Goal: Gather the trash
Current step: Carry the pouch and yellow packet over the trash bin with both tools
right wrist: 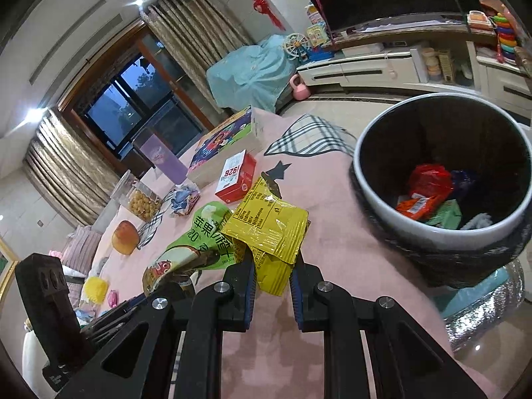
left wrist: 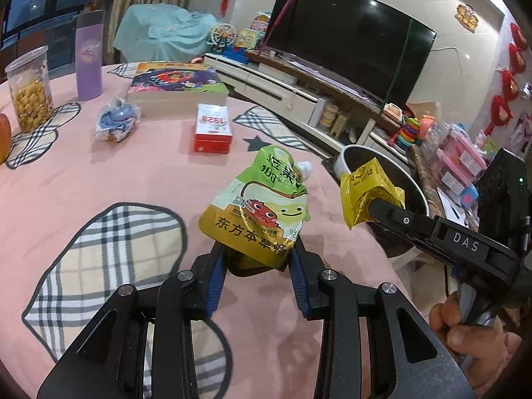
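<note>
Left gripper (left wrist: 257, 259) clamped on green juice pouch (left wrist: 262, 206); right gripper (right wrist: 272, 266) clamped on yellow wrapper (right wrist: 269, 229), both near the trash bin (right wrist: 375, 196), above the worktop (left wrist: 99, 179).

The left gripper (left wrist: 257, 262) clamps the base of a green pouch (left wrist: 257, 206). Right of the pouch, the right gripper (left wrist: 372, 211) grips a yellow wrapper (left wrist: 362, 189) above the bin (left wrist: 347, 163).

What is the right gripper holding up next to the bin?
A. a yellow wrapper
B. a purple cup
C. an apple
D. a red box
A: the right gripper has its jaws shut on the yellow wrapper, near the bin.
</note>
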Tool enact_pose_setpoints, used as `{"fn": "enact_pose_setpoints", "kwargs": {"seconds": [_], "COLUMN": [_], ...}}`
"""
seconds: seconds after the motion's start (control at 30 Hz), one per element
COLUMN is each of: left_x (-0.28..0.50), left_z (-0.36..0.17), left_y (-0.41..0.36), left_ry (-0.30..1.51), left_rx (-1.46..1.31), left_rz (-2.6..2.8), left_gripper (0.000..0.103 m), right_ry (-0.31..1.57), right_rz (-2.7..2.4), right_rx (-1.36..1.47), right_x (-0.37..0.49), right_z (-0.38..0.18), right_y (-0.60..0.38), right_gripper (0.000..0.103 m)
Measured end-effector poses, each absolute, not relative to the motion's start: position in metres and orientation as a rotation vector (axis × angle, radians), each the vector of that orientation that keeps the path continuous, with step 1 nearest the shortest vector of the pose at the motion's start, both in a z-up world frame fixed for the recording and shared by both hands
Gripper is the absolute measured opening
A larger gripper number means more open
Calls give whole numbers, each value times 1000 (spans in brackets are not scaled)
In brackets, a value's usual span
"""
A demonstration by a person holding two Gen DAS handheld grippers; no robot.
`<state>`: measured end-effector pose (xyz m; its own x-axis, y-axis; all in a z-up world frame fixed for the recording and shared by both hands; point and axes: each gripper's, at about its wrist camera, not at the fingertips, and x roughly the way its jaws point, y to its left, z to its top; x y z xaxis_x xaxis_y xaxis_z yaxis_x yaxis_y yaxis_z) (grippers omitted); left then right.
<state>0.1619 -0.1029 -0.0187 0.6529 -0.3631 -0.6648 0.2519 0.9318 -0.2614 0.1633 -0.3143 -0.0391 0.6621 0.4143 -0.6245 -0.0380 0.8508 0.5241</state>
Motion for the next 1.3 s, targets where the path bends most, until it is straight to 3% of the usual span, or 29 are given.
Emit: {"fn": "enact_pose_setpoints", "kwargs": {"seconds": [1.3], "left_x": [184], "left_z": [0], "left_y": [-211], "left_ry": [786], "left_rx": [-64], "left_rz": [-544], "left_gripper": [33], "right_ry": [757], "right_rz": [73], "right_rx": [539], "right_x": [140], "right_z": [-34], "right_y": [-415], "right_gripper": [18]}}
